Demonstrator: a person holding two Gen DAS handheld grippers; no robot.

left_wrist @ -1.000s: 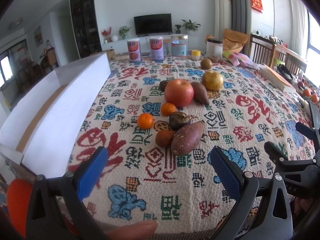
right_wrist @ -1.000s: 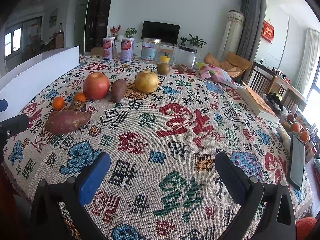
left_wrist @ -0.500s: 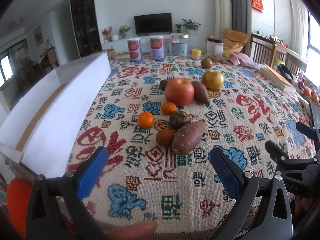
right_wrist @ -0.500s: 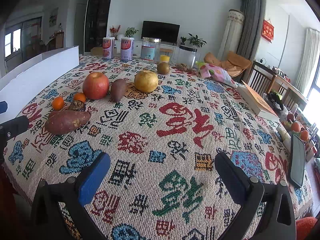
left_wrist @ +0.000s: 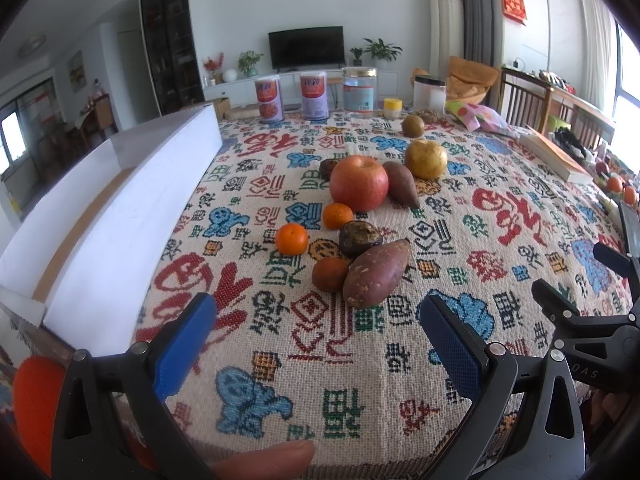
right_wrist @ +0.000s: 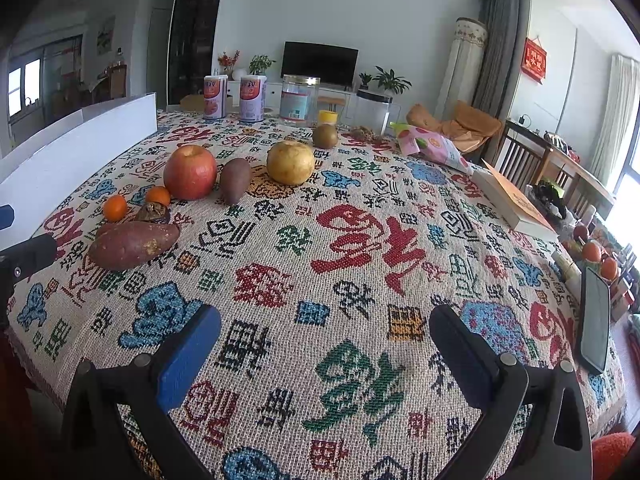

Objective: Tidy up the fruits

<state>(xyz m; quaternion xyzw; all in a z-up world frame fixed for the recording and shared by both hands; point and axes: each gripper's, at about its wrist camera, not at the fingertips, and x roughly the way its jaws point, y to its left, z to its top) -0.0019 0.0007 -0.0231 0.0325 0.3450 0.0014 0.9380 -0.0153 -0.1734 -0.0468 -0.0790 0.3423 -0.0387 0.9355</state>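
The fruit lies in a loose cluster on the patterned tablecloth (left_wrist: pixel 280 360), left of the table's middle and well ahead of both tools. Nearest is a large sweet potato (left_wrist: pixel 376 272), with a dull brownish-orange fruit (left_wrist: pixel 330 275) touching its left side and a dark wrinkled fruit (left_wrist: pixel 359 238) just behind it. Two small tangerines (left_wrist: pixel 292 239) sit beside these, then a big red apple (left_wrist: pixel 359 183) with a smaller sweet potato (left_wrist: pixel 401 184) leaning against it, a yellow pear (left_wrist: pixel 425 159) and, farthest, a brown round fruit (left_wrist: pixel 412 125).

The left gripper (left_wrist: pixel 316 340) hovers low over the near edge of the table, its blue-padded fingers spread wide and holding nothing — lined up on the near sweet potato, which looks the likely first pick. The right gripper (right_wrist: pixel 324 344) is likewise wide open and empty, aimed at bare cloth right of the cluster, probably waiting its turn.

A long white box (left_wrist: pixel 120 216) runs along the left edge, open at the top; what shows of its inside is a bare brown floor, so it seems the place meant for the fruit. At the far edge stand two printed cans (left_wrist: pixel 269 97), a clear jar (left_wrist: pixel 359 90) and a white-bodied jar (left_wrist: pixel 429 94) — their contents cannot be made out.
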